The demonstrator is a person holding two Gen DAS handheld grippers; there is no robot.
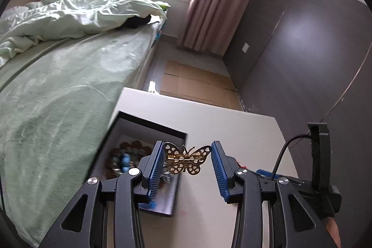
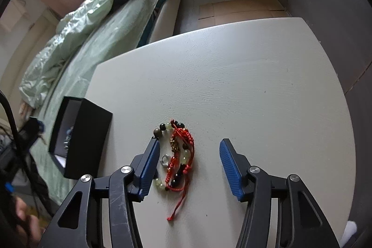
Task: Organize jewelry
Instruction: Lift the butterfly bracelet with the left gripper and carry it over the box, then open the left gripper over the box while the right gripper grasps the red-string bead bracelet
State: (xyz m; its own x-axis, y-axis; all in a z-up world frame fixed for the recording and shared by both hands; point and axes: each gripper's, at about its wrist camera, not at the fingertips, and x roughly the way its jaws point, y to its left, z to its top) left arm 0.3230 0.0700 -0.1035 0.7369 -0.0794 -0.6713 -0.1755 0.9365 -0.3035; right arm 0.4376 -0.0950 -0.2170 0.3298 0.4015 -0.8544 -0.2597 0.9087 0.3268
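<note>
From the left wrist camera, the left gripper (image 1: 187, 160) holds a gold butterfly brooch (image 1: 186, 158) pierced with heart-shaped holes — its jaws closed on the wingtips, the blue pads (image 1: 156, 169) pressing each side, the pin bar facing the camera. The brooch hangs in the air above the white tabletop (image 1: 232, 131), just to the right of an open black jewelry box (image 1: 148, 131) that sits near the tabletop's left edge; blurred beads, one of them turquoise, lie inside it. A bed (image 1: 58, 85) with pale green bedding runs along the left, and flattened cardboard (image 1: 197, 83) lies on the floor beyond. From the right wrist camera, the right gripper (image 2: 189, 162) points down at the tabletop with its jaws open, gripping nothing — between them lies a heap of jewelry: a red braided cord bracelet (image 2: 179, 152) with gold charms, a bracelet of pale green and dark beads (image 2: 166, 128), and a small silver ring (image 2: 164, 160). The left pad stands just beside the beads. The black box stands well apart at the left.
</note>
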